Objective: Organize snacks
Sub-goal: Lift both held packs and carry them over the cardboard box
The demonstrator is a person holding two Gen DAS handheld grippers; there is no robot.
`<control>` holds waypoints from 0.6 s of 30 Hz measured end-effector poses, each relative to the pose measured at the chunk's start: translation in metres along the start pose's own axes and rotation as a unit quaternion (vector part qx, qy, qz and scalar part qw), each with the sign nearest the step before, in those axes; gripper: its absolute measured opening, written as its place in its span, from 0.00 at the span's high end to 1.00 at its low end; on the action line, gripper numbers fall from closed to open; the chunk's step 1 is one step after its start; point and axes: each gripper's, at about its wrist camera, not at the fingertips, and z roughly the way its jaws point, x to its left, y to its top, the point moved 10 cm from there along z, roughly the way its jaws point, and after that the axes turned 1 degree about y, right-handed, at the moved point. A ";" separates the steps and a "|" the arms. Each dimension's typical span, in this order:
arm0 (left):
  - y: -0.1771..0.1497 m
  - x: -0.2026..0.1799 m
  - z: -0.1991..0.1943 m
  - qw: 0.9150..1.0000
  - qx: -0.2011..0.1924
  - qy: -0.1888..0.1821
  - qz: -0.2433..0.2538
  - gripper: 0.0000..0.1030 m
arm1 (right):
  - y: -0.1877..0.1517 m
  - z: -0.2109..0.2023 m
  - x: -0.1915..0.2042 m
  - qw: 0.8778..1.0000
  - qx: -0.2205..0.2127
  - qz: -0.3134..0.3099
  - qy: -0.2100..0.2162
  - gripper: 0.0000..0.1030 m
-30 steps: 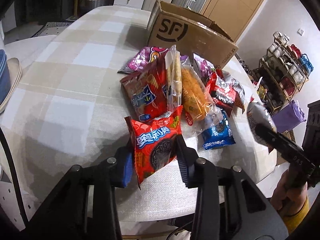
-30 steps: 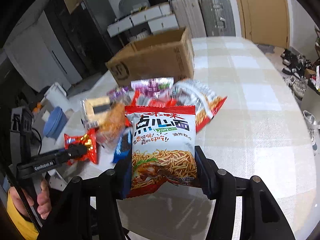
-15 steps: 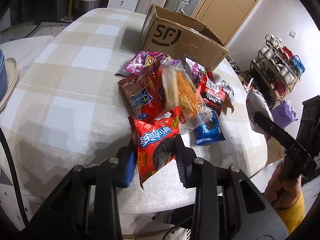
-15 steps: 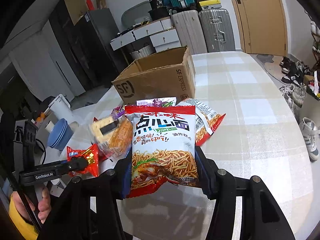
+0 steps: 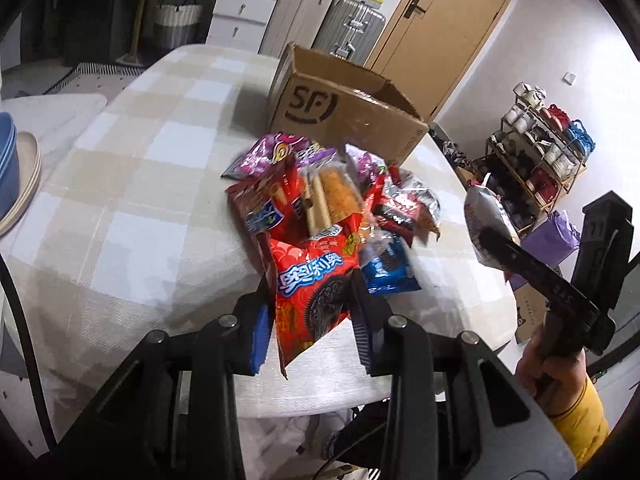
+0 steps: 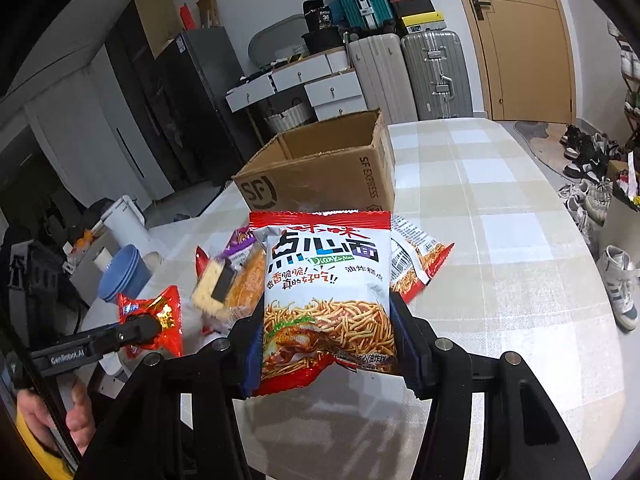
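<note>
Left wrist view: left gripper (image 5: pixel 312 312) pinches red cookie packet (image 5: pixel 316 284), lifted short of cardboard box (image 5: pixel 344 116)
Right gripper (image 6: pixel 326 344): clamps noodle bag (image 6: pixel 328 300) before box
Handling: light, crinkly, crushable; grip lower edges

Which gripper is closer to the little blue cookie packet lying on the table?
Left. The left gripper, clamping the red cookie packet, is right beside the blue cookie packet; the right gripper, holding its noodle bag, hangs farther off past the table's edge.

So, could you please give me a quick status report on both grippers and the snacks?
Left gripper shut on red Oreo pack. Right gripper shut on noodle snack bag. Cardboard box open, path clear.
</note>
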 end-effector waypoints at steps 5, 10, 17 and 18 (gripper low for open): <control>0.005 -0.014 -0.005 1.000 -0.008 -0.017 0.007 0.70 | 0.002 0.000 0.006 1.000 -0.003 0.001 0.006 0.46; 0.011 -0.024 -0.011 0.999 -0.014 -0.033 0.012 0.70 | 0.005 -0.001 0.012 1.000 -0.010 -0.002 0.011 0.46; 0.036 -0.033 -0.025 0.998 -0.031 -0.046 0.017 0.70 | 0.014 -0.007 0.024 0.999 -0.025 0.005 0.036 0.46; 0.041 -0.034 -0.027 0.998 -0.033 -0.047 0.018 0.70 | 0.018 -0.009 0.025 0.999 -0.029 0.010 0.039 0.46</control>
